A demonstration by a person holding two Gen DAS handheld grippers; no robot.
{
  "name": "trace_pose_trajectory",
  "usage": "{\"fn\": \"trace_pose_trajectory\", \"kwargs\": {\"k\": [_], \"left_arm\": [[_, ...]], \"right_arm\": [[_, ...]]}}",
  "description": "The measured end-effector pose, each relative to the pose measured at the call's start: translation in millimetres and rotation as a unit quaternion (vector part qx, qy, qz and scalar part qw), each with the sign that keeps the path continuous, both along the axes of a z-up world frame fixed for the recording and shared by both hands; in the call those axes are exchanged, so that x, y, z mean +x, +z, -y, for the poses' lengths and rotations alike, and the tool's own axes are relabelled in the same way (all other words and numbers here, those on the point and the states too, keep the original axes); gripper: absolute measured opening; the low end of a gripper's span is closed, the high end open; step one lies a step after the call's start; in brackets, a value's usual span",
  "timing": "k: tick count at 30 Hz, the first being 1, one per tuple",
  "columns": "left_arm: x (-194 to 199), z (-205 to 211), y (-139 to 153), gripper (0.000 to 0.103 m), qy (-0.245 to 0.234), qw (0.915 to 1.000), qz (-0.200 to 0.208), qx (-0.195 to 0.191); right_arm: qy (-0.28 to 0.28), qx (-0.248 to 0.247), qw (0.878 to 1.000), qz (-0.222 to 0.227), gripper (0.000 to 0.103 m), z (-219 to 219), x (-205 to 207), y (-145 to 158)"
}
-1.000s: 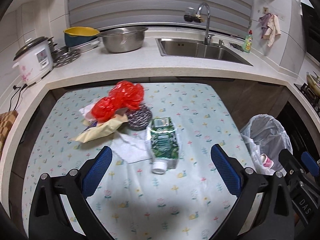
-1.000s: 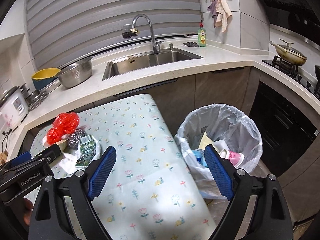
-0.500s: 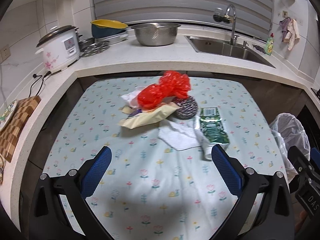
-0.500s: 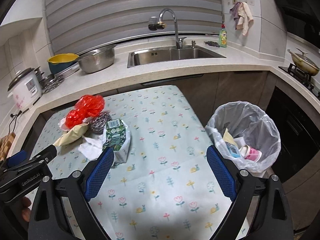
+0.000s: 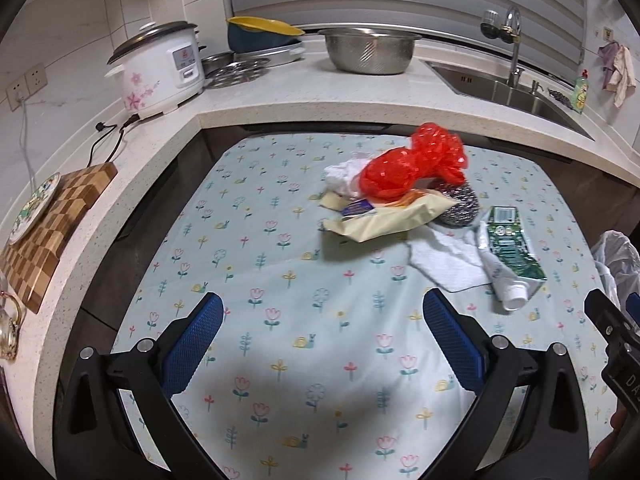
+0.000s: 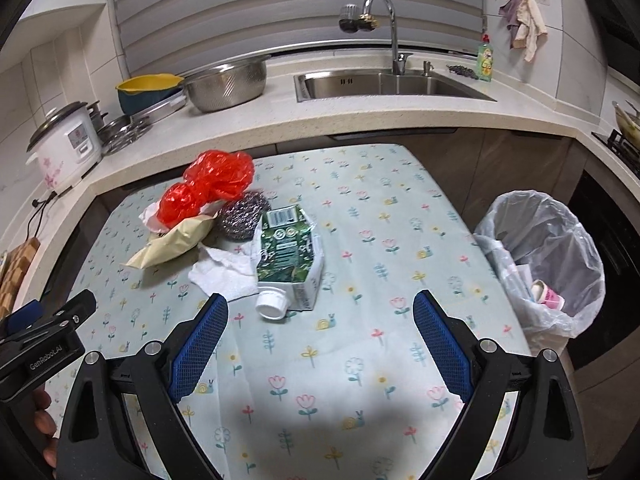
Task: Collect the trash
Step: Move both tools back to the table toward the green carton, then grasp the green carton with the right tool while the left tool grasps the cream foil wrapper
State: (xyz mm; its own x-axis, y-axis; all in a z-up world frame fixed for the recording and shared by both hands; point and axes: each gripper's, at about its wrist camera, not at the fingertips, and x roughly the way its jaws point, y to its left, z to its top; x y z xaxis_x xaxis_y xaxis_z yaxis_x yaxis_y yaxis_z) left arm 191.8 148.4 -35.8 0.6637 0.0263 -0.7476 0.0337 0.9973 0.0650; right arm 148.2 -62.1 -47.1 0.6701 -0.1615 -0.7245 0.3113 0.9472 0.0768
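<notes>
Over the last second both views have swung left, away from the bin and onto the rubbish heap, so the pile now sits squarely ahead; I take this as lining up for the next pick.

Going left to right on the flower-printed pale green desk: the left hand-held gripper hangs above the near cloth, jaws spread wide and empty. Beyond it lie a crumpled cream paper bag under a glossy red plastic bag, then a round steel-wool scourer, a flat white paper towel, and a squashed green-and-white drink carton with its white cap toward the near edge.

The right hand-held gripper is likewise wide open and holds nothing; the carton lies just beyond its fingers, the likeliest next target. At far right, off the desk's edge, stands the clear-lined waste bin, already holding some discarded pieces.
</notes>
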Motion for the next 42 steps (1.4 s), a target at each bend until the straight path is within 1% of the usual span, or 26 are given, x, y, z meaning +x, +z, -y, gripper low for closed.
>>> {"fn": "trace_pose_trajectory", "kwargs": {"k": [6,10,12,16,19,22,25,28,30,35,37,39,40,42], "left_arm": [[17,-16,-10,0.096,0.007,0.9999,-0.008,-0.005],[29,-22,-17,0.096,0.012,0.9998,-0.013,-0.007],[36,-26,-19,0.096,0.015,0.9997,-0.015,-0.01],[50,-25,-20,0.096,0.008,0.9997,-0.015,-0.014],[60,-16,-21,0.096,-0.006,0.9999,-0.009,-0.009],[68,-5,-25,0.096,-0.032,0.9994,-0.006,-0.009],[75,9,-31,0.096,-0.061,0.9981,0.001,-0.002],[83,22,-38,0.096,-0.093,0.9955,0.008,0.018],[91,26,-44,0.096,-0.108,0.9938,0.007,0.025],[110,26,-53,0.096,-0.129,0.9916,0.004,0.001],[115,27,-58,0.096,-0.144,0.9896,-0.001,-0.01],[118,30,-64,0.096,-0.159,0.9871,-0.006,-0.012],[118,32,-66,0.095,-0.165,0.9861,-0.008,-0.012],[119,35,-70,0.095,-0.17,0.9854,-0.011,-0.01]], "right_arm": [[0.005,0.0,1.0,-0.013,0.09,-12,26,-14],[0.011,0.007,1.0,-0.012,0.09,-16,42,-15],[0.014,0.0,1.0,-0.011,0.09,-19,50,-15],[0.006,-0.002,1.0,-0.017,0.09,-15,64,-22],[-0.005,0.013,0.999,-0.031,0.09,-6,71,-33],[-0.012,0.029,0.998,-0.047,0.09,0,79,-47],[-0.007,0.032,0.998,-0.059,0.09,0,87,-58],[0.004,0.029,0.997,-0.07,0.09,-4,97,-66],[0.009,0.022,0.997,-0.074,0.09,-7,102,-72],[0.007,0.028,0.996,-0.083,0.09,-4,113,-85],[0.006,0.032,0.996,-0.083,0.09,-2,115,-88],[0.007,0.035,0.996,-0.083,0.089,-1,115,-89],[0.008,0.037,0.996,-0.081,0.088,0,115,-89],[0.013,0.042,0.996,-0.08,0.074,2,114,-89]]}}
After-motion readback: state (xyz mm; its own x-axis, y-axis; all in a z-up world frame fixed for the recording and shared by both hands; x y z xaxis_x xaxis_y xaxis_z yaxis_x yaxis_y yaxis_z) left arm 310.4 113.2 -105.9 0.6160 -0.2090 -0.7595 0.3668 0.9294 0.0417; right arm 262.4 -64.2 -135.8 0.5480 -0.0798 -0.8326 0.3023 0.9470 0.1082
